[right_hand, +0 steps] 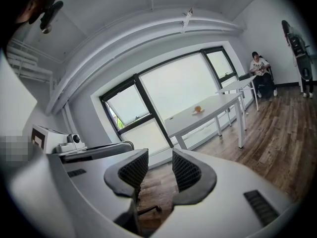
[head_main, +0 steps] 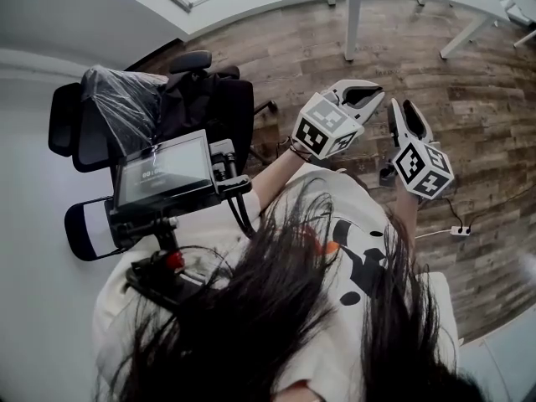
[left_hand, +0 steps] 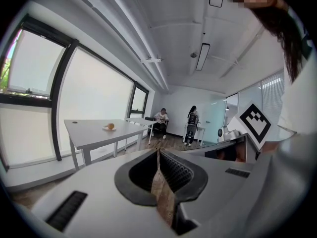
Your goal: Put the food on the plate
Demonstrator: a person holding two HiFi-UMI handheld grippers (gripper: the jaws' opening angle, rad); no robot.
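Observation:
A small orange-brown piece of food (left_hand: 110, 126) lies on what looks like a small white plate on a long white table (left_hand: 94, 133) by the windows, far from both grippers. The right gripper view shows the same food (right_hand: 197, 109) on that table (right_hand: 208, 114). I hold both grippers up in front of my chest, over the wooden floor. My left gripper (head_main: 362, 93) (left_hand: 158, 155) is shut, its pads meeting along a thin slit. My right gripper (head_main: 410, 111) (right_hand: 160, 157) is drawn in as far as it goes, with a small gap at the pad tips. Neither holds anything.
A black office chair (head_main: 193, 99) with plastic wrap on it stands to my left. A screen device (head_main: 163, 170) hangs at my chest. White table legs (head_main: 352, 23) stand ahead, and a power strip (head_main: 459, 230) lies on the floor. A seated person (left_hand: 161, 118) and a standing one (left_hand: 191, 123) are far off.

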